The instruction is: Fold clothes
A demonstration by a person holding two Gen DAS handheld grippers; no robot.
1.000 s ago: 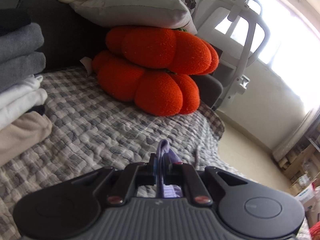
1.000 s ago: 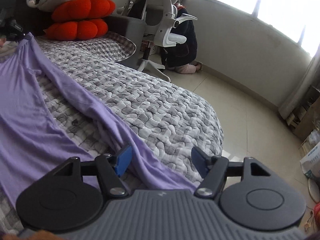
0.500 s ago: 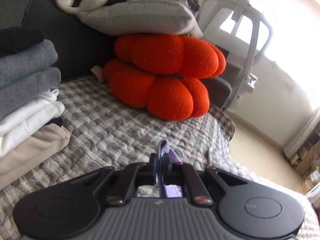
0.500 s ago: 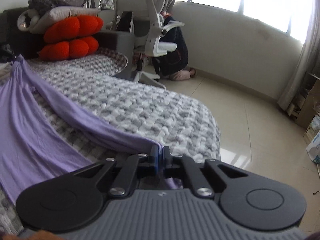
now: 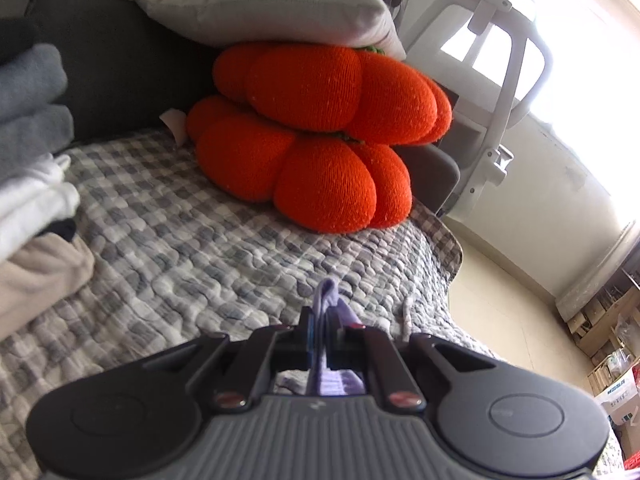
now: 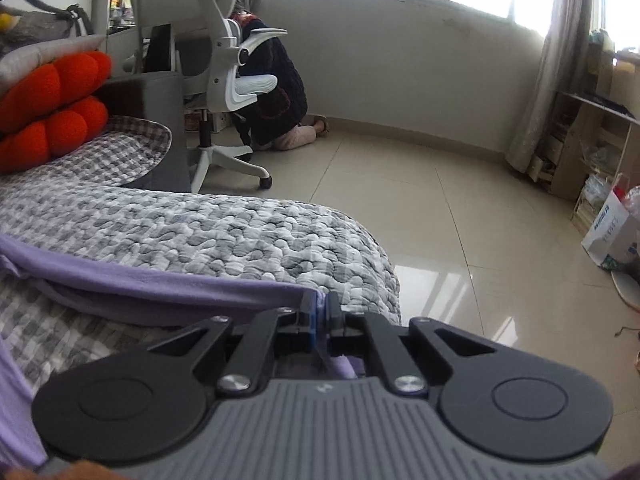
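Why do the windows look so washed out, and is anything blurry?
Left wrist view: the window is blown out to white behind the white chair, and the folded clothes stack at the left edge is smeared. Right wrist view: daylight glares off the floor tiles, and straight lines bow from the fisheye lens.

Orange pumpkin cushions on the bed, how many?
2. The lower pumpkin cushion sits on the checked quilt; the upper pumpkin cushion is stacked on it, under a grey pillow. More may be hidden.
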